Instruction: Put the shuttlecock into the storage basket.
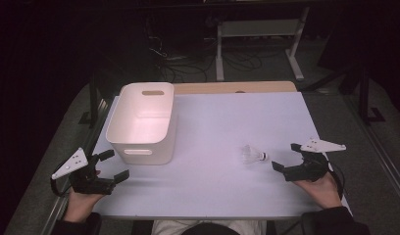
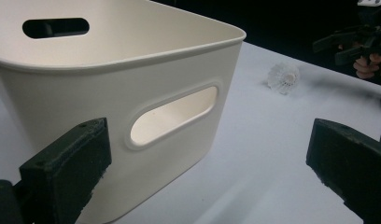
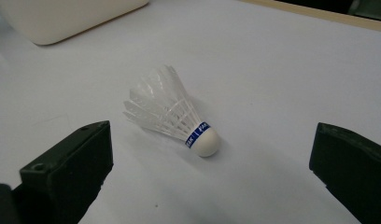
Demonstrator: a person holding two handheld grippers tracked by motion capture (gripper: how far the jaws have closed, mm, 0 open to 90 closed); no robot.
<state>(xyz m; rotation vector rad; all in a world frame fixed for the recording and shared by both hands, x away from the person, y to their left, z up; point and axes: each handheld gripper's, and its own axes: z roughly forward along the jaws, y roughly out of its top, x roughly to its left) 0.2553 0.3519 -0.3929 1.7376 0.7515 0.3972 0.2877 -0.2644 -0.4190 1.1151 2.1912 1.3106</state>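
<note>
Dark floor and cable clutter surrounded the white table point(image 1: 212, 196), which carried a cream bin point(image 1: 141, 122) at the person's left and a shuttlecock point(image 1: 253, 155) toward the right. It lay on its side on the bare surface, well apart from the bin and just ahead of the right gripper point(image 1: 292, 157), whose jaws were spread wide with nothing between them. In the right gripper view the shuttlecock point(image 3: 172, 112) sat centred between the two jaws but beyond their tips, not yet inside the gap. Its long axis ran slantwise to the jaw line: the white cork pointed back toward the gripper and a little to that view's right, the feather skirt fanned away to its left. The left gripper point(image 1: 107, 166) hung near the bin's front corner, jaws likewise released and empty, so the right hand was clearly the nearer. By my judgement a short push forward would bring the jaws around the shuttlecock, closing across the skirt near the cork.
</note>
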